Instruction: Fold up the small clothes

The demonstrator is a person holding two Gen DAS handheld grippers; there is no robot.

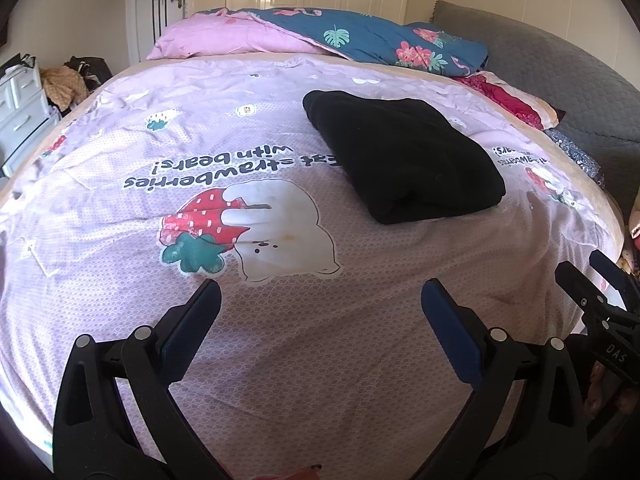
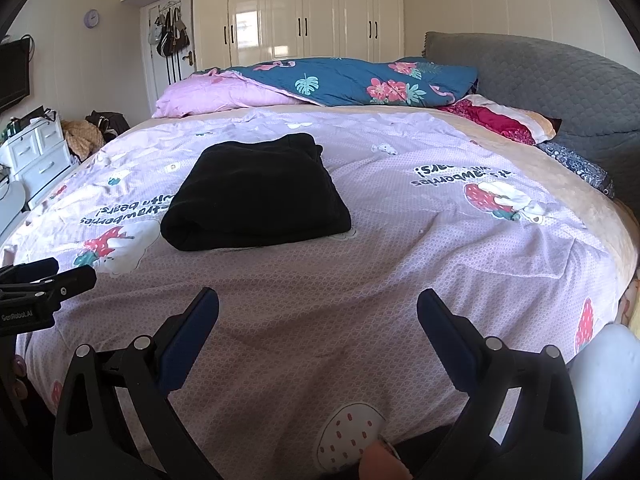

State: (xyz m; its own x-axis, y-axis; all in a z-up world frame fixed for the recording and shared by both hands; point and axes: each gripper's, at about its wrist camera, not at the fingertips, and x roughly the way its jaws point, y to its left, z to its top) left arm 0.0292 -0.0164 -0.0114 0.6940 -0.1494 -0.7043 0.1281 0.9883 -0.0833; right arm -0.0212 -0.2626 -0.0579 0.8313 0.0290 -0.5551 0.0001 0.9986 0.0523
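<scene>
We saw a folded black garment (image 1: 402, 156) lying on the bed (image 2: 400, 240), its long axis running diagonally toward the far pillows (image 2: 224, 96). White wardrobes (image 2: 304, 12) stood behind. Both our left gripper (image 1: 320, 300) and right gripper (image 2: 318, 308) hovered empty, fingers (image 2: 192, 320) spread wide.

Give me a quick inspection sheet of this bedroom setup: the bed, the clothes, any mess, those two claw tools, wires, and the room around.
Surface: lilac bedsheet printed with bears and strawberries, lightly wrinkled.
Job's things: one black garment, folded into a compact bundle, lying on the sheet.
Clutter: rolled duvet and pillows at the far edge.
Grippers: left gripper open, empty, above the sheet; right gripper open, empty, short of the garment.
Cables: nothing seen.
Surroundings: white wardrobe, bags hanging on a door, white drawer unit, grey headboard.
</scene>
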